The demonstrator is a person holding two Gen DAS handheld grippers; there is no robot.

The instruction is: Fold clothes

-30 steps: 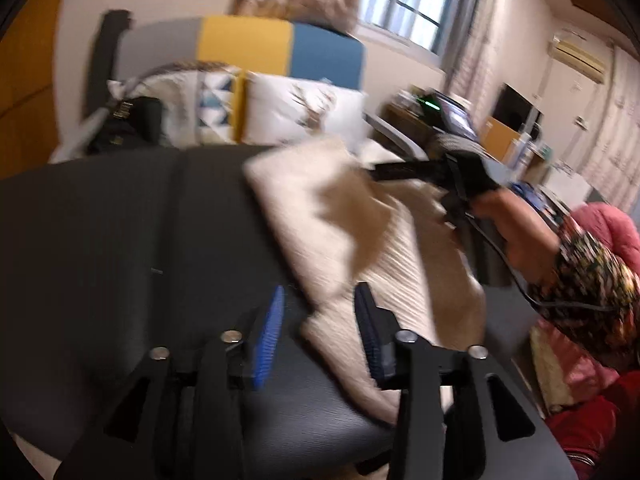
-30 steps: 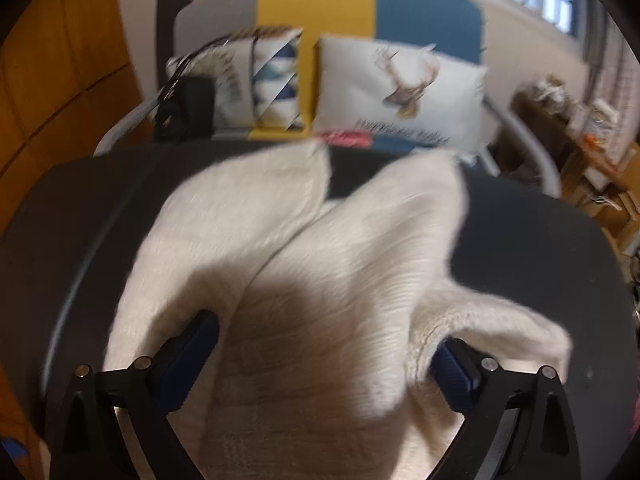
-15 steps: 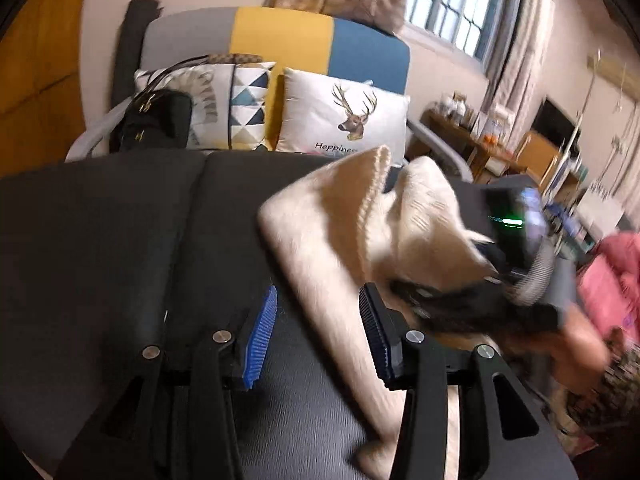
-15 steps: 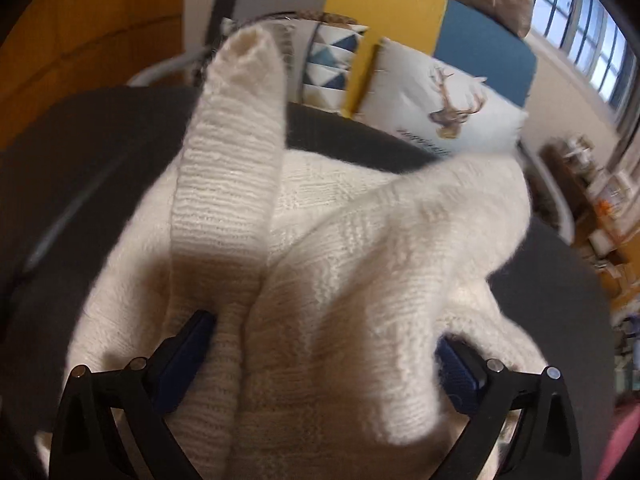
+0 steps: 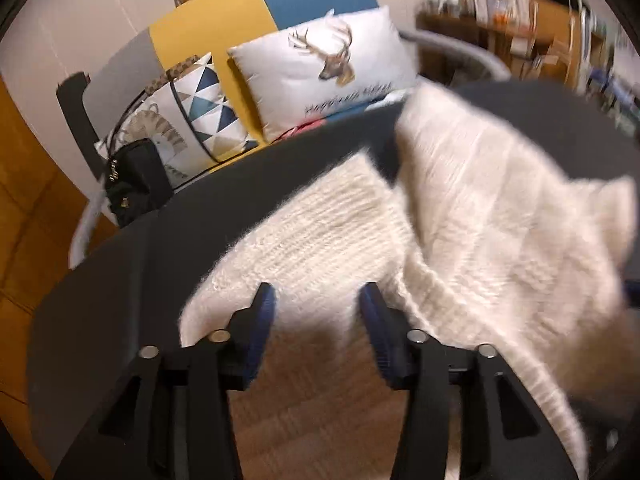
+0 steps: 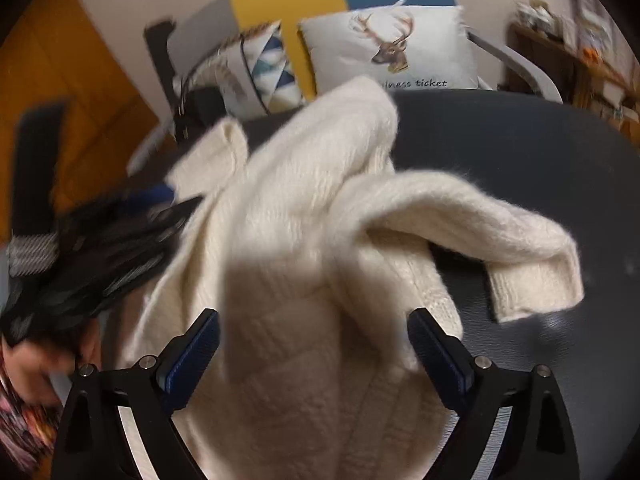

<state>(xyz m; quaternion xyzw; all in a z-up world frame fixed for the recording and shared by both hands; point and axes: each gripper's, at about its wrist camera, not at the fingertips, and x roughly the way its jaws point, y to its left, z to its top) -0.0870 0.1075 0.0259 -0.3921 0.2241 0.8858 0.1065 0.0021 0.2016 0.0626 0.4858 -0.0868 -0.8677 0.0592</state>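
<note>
A cream knit sweater (image 5: 472, 216) lies rumpled on the round black table (image 5: 120, 280). My left gripper (image 5: 316, 312) is open and empty, its blue pads just above the sweater's near left edge. In the right wrist view the sweater (image 6: 304, 248) fills the middle, with one sleeve (image 6: 520, 248) folded out to the right. My right gripper (image 6: 314, 344) is wide open over the sweater's body, with cloth lying between its fingers but not pinched. The left gripper shows blurred at the left of the right wrist view (image 6: 120, 232).
A grey, yellow and blue sofa (image 5: 248, 12) stands behind the table with a deer cushion (image 5: 328, 64), a triangle-pattern cushion (image 5: 200, 116) and a black bag (image 5: 136, 176). Wooden panelling is at the left, cluttered shelves (image 5: 560, 40) at the right.
My left gripper has swung right and over the sweater's edge. The raised sleeve in the right wrist view has dropped, and the sweater now lies lower and more spread. Both grippers stay open.
</note>
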